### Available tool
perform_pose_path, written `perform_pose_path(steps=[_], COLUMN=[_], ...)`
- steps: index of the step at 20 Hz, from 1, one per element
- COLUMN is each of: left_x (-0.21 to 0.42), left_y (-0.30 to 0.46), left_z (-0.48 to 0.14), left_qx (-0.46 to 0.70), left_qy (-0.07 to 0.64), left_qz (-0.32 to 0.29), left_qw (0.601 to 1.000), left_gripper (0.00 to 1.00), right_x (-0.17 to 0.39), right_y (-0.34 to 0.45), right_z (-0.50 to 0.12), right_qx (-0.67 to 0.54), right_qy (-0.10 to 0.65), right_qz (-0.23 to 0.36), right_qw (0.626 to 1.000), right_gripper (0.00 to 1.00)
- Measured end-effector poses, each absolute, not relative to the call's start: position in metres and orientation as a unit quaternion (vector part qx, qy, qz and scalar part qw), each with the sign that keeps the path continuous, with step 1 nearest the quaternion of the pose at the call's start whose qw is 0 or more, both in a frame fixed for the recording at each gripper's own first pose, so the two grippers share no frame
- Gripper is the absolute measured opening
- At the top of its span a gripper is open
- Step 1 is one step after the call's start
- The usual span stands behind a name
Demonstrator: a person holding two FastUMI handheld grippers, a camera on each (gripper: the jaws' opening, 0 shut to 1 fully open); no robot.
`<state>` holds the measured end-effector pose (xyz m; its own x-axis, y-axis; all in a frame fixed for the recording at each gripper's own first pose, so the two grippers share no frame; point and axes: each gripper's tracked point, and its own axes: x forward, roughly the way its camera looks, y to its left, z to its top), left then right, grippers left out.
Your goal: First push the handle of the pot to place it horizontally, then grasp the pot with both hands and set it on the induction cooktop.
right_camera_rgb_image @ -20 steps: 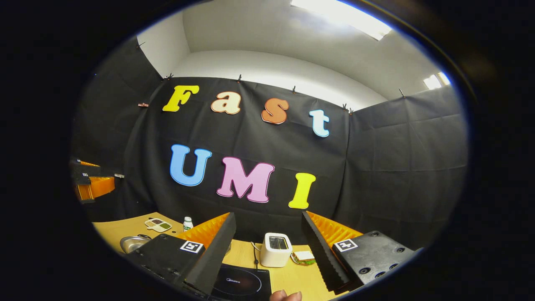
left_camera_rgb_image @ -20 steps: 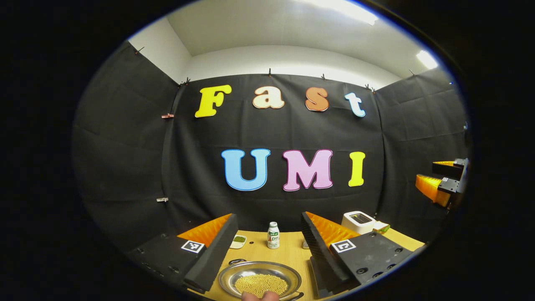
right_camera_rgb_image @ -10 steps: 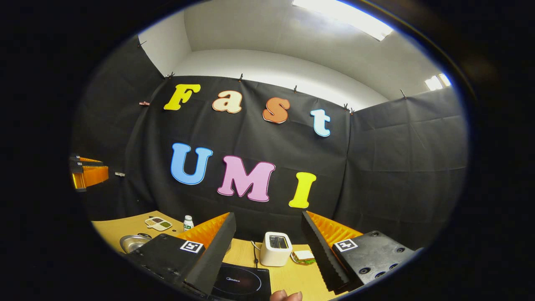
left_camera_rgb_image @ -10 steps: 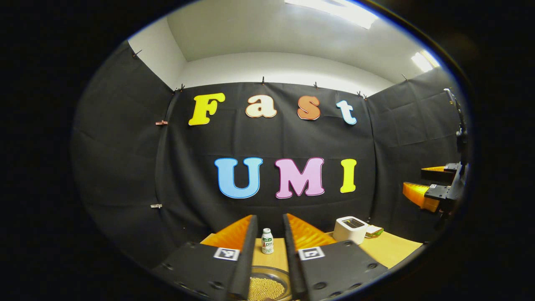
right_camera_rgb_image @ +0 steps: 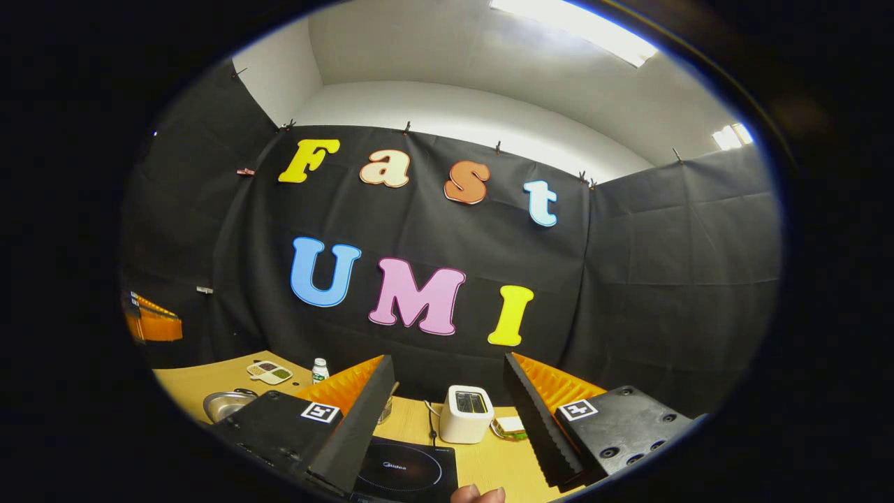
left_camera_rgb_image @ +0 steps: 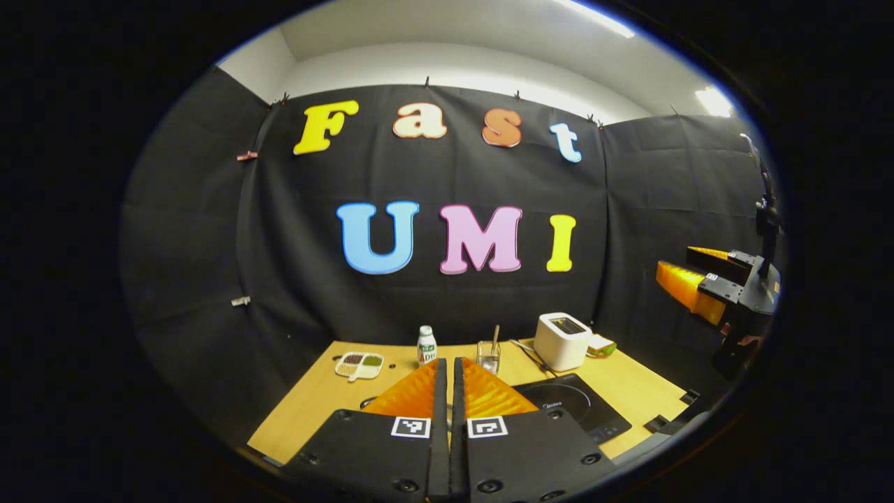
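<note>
A shallow metal pot sits on the wooden table at the left of the right gripper view, its handle by the far rim. The black induction cooktop lies just below and between my right gripper's wide-open, empty fingers. In the left gripper view my left gripper is shut with nothing between its fingers, held above the table, and its fingers hide the pot. The cooktop lies to their right. The right gripper hangs in the air at the far right.
Along the back of the table stand a sectioned dish, a small white bottle, a glass with a stick, a white toaster and a sandwich. A fingertip shows at the bottom edge.
My left gripper has closed from wide open to shut and drawn up and back from the pot, so more of the table shows. The right gripper has barely moved.
</note>
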<state>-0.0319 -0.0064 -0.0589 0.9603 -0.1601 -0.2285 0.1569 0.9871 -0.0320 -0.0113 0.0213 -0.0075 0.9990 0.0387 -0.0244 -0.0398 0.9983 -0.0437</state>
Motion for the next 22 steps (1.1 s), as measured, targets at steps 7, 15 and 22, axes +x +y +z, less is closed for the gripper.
perform_pose_path(steps=[7,15,22], left_x=[-0.061,-0.133,-0.129], left_y=[0.000,-0.009,-0.006], left_z=[-0.156,-0.311,-0.372], left_qx=[-0.015,0.017,0.032], left_qy=[0.271,0.552,0.632], left_qz=[-0.115,-0.169,-0.174], left_qw=[0.956,0.816,0.755], left_gripper=[0.05,0.05,0.05], right_x=[-0.018,-0.031,-0.048], right_y=[0.005,-0.023,-0.042], right_z=[-0.026,-0.038,-0.046], right_qx=[-0.038,-0.051,-0.063], right_qy=[0.032,0.049,0.063], right_qz=[0.012,-0.010,-0.026], right_qw=[0.999,0.997,0.996], right_gripper=[0.98,0.98,0.97])
